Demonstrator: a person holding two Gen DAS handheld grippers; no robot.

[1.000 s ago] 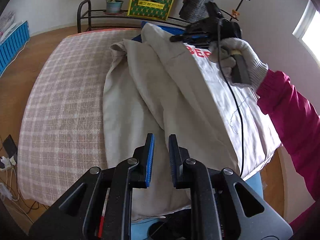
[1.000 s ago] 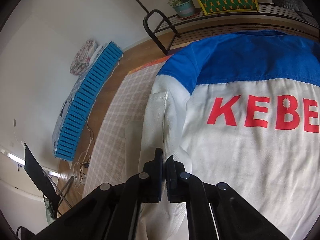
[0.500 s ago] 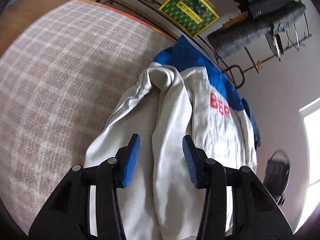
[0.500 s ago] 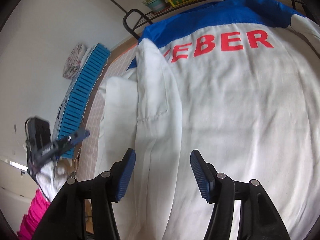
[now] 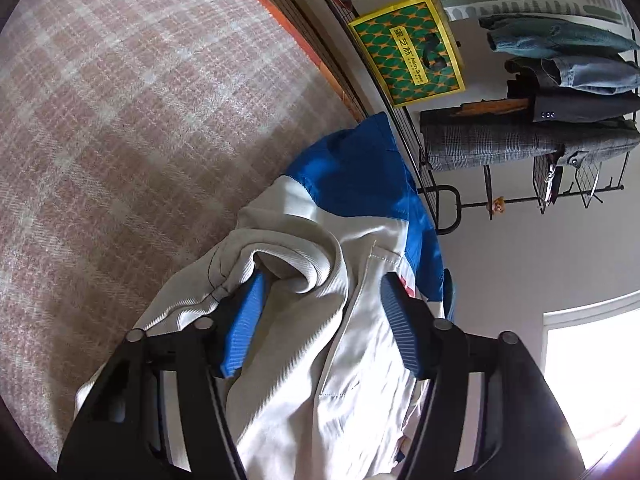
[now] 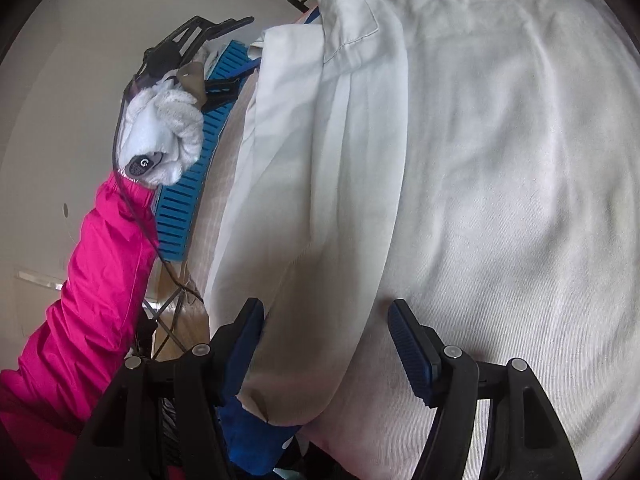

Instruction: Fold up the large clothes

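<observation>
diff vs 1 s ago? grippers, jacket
Both grippers let go: their jaws have just been opening. The left gripper rolled and moved in on the ribbed cuff; the right gripper dropped to the folded sleeve. Fabric lies between both pairs of pads, unpinched. The jacket stays on the checked bed.

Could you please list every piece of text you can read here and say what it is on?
"EBER", red, top cut off: back of the jacket.
"G" logo: round badge at the glove.
Yellow label on the green box: characters and small print too blurred to read.
</observation>
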